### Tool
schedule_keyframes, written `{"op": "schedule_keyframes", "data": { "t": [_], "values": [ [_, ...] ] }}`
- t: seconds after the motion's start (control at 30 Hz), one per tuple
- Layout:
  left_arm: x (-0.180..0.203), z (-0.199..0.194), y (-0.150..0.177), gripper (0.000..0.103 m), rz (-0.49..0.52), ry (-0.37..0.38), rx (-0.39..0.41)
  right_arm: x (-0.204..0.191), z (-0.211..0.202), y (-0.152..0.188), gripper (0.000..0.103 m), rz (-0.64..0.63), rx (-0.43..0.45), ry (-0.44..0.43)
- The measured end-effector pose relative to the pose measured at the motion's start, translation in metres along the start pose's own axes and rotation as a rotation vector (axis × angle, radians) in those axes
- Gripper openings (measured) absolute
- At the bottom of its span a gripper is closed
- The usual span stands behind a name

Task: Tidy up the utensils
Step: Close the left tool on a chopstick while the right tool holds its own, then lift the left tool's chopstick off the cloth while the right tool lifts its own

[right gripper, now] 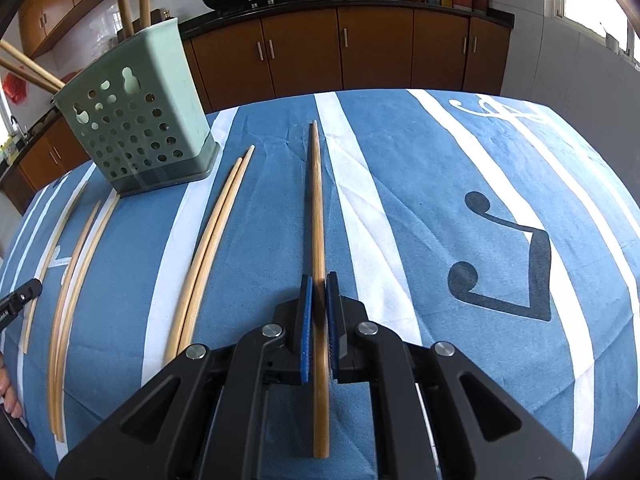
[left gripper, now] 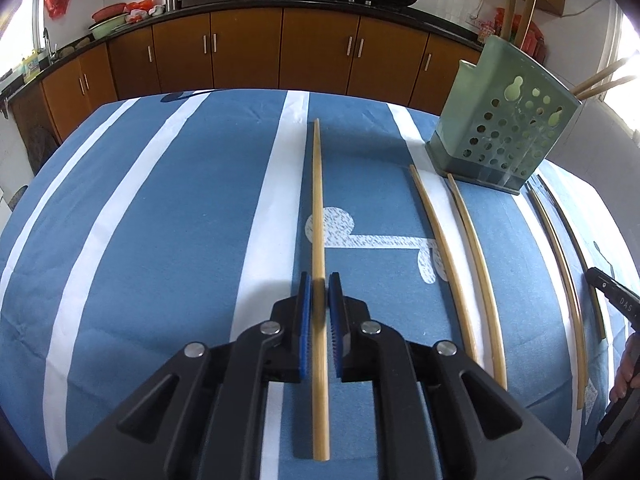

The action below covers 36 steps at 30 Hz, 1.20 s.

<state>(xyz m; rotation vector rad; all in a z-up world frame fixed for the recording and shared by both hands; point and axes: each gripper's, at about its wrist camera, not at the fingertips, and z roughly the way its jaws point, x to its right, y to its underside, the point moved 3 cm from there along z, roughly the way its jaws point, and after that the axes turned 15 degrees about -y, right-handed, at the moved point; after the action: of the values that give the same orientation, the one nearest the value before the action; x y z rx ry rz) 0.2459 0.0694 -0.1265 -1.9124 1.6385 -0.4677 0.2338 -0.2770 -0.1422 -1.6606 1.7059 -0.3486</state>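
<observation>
In the left wrist view my left gripper [left gripper: 319, 280] is shut on a bamboo chopstick [left gripper: 318, 200] that runs straight ahead over the blue striped cloth. A green perforated utensil holder [left gripper: 504, 128] stands at the right with chopsticks in it. In the right wrist view my right gripper [right gripper: 319, 280] is shut on another bamboo chopstick [right gripper: 317, 200]. The holder [right gripper: 140, 120] stands at the upper left there. Loose chopsticks lie on the cloth beside it: a pair [right gripper: 212, 240] and several more further left [right gripper: 72, 280].
The table has a blue cloth with white stripes [left gripper: 160, 220]. Wooden kitchen cabinets [left gripper: 280, 52] and a counter with woks run behind it. The other gripper's tip shows at the right edge [left gripper: 608, 288] and at the left edge [right gripper: 20, 296].
</observation>
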Motion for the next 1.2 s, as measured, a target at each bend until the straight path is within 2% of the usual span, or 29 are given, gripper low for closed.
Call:
{"op": "schedule_keyframes", "data": {
  "t": [0.6, 1.1, 1.2],
  "values": [
    [-0.006, 0.002, 0.0, 0.011, -0.032, 0.039, -0.008, 0.003, -0.001, -0.002, 0.01, 0.023, 0.004, -0.03],
    [-0.003, -0.015, 0.019, 0.011, 0.029, -0.001, 0.002, -0.004, -0.009, 0.01, 0.009, -0.021, -0.01, -0.007],
    [-0.002, -0.016, 0.022, 0.008, 0.045, -0.011, 0.004, -0.004, -0.01, 0.01, 0.008, -0.024, -0.014, 0.002]
  ]
}}
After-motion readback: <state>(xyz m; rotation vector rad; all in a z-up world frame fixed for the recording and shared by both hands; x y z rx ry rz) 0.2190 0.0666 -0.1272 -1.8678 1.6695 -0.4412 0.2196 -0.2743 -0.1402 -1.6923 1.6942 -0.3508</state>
